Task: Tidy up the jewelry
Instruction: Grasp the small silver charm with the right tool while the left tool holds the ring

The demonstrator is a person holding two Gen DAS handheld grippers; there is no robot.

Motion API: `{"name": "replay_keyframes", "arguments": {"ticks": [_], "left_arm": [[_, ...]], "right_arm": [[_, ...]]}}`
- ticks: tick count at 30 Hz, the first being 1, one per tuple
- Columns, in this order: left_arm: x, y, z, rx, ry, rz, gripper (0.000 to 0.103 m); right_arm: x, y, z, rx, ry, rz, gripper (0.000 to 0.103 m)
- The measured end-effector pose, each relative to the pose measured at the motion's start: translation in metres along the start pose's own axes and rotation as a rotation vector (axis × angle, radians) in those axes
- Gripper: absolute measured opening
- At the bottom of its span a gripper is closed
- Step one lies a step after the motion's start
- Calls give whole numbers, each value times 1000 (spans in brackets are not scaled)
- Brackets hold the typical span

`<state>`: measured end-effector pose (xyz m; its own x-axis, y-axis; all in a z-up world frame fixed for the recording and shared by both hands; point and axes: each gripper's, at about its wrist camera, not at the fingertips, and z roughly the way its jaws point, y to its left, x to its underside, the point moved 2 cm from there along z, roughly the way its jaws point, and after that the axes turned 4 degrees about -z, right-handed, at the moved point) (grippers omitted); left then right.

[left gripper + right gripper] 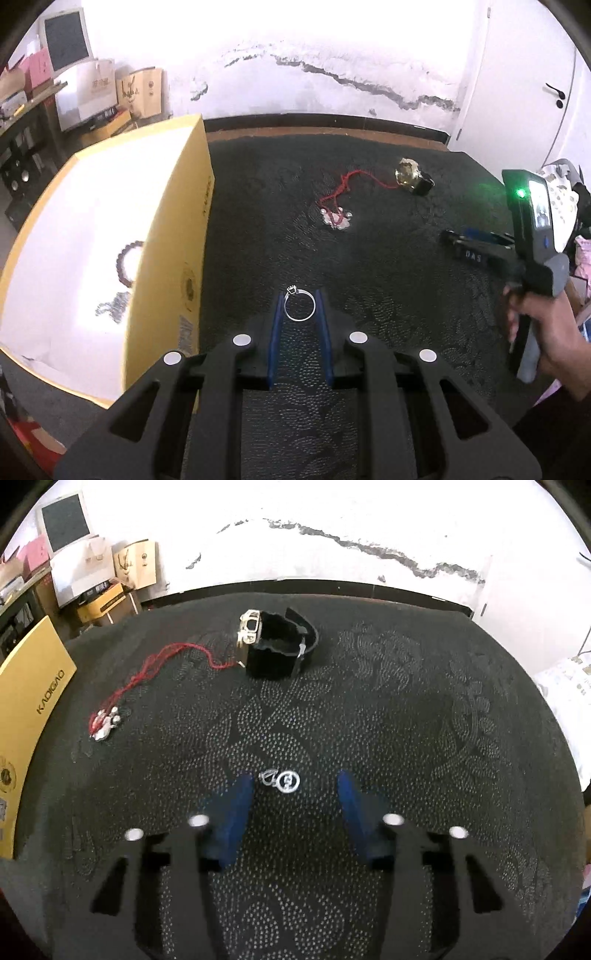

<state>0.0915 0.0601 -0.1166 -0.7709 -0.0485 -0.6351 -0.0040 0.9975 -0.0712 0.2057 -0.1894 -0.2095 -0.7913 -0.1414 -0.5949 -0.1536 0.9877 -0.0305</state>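
My left gripper (300, 304) is shut on a silver ring (299, 305), held above the dark cloth just right of the yellow box (170, 236). The box's white inside holds a dark bead bracelet (125, 264) and a silver chain (114, 306). My right gripper (295, 786) is open, its blue fingers on either side of a small silver earring (283, 781) lying on the cloth; it also shows in the left wrist view (476, 247). A red-cord necklace with a silver pendant (107, 720) and a black-strap watch (275, 644) lie farther back.
The dark patterned cloth (406, 738) covers the table up to a white cracked wall. The yellow box edge (33, 709) stands at the left. Cartons and a monitor (66, 520) are stacked at the far left. White fabric (569, 686) lies at the right.
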Motion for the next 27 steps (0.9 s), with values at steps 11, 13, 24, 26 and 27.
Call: {"name": "replay_keyframes", "arguments": {"ticks": [11, 13, 24, 26, 27], "left_arm": [[-1, 8, -5, 16, 4, -15, 18], [-3, 10, -6, 9, 2, -17, 18], [-21, 26, -26, -11, 4, -59, 18], [-25, 33, -33, -14, 1, -69, 18], [-27, 37, -37, -18, -2, -74, 18]], "right_arm": [[-4, 16, -1, -33, 5, -33, 11], [-4, 16, -2, -38, 10, -28, 11], [-20, 34, -72, -97, -57, -56, 11], [-24, 44, -90, -110, -78, -78, 11], [-27, 50, -101, -118, -90, -90, 11]]}}
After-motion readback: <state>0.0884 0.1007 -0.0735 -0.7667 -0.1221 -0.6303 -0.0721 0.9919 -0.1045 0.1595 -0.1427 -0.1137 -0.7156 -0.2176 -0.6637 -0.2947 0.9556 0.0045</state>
